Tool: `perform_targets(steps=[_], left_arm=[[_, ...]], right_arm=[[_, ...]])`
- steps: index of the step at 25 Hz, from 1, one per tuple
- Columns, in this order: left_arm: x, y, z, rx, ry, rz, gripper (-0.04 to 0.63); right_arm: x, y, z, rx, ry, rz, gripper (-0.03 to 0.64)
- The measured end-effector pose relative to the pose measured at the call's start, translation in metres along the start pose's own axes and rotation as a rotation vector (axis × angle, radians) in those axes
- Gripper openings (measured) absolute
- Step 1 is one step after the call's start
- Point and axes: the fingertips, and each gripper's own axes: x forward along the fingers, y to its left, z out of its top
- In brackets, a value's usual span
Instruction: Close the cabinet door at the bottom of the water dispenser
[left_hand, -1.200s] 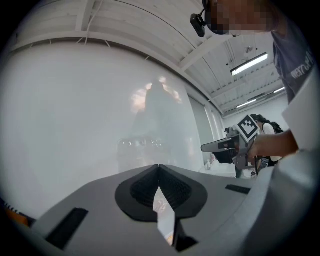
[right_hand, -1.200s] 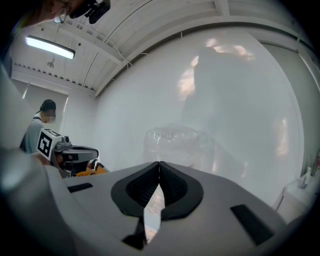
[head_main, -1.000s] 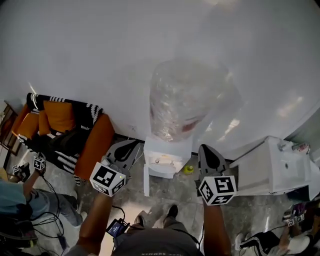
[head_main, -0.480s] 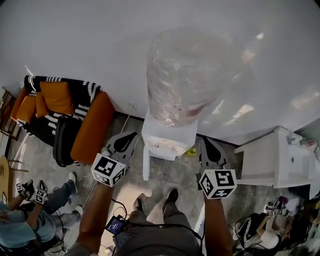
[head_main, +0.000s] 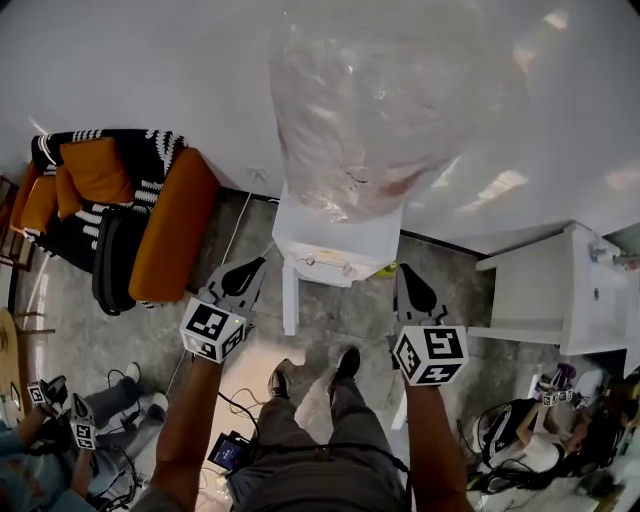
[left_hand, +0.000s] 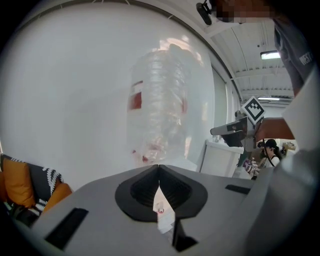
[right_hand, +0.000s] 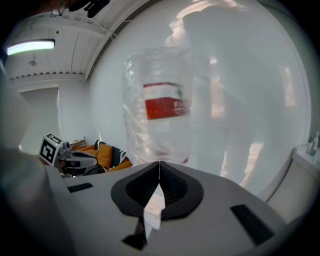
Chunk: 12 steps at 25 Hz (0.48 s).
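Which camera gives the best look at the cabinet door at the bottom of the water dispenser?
The head view. There the cabinet door shows as a narrow white panel swung open at the front of the water dispenser. Both gripper views catch the bottle above; the cabinet is hidden in them.

Beyond the matt black ribbed plastic fingers (left_hand: 142, 189) rises a big clear plastic water bottle (head_main: 370, 110), crinkled and glossy, on a smooth white plastic dispenser body (head_main: 335, 245). Under the fingers the grey stone floor (head_main: 345, 320) looks mottled and dull; left of them, an orange sofa (head_main: 170, 240) has a smooth cover.
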Motion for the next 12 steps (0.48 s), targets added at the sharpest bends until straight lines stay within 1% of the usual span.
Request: perform_targets(steps=[4,8,12], left_arm=[[0.008,-0.001,-0.037,-0.024,0.046,-0.007,0.017],[0.020,-0.001,-0.084,-0.057,0.092,-0.013,0.017],[0.034,0.005,-0.132,-0.087,0.159,-0.014,0.017]], right_arm=[[0.006,-0.006,-0.033,0.008,0.035,-0.025,0.029],[0.014,-0.013,-0.071,0.026,0.061,-0.043,0.029],[0.029,-0.014,-0.100,0.053,0.087,-0.054,0.029]])
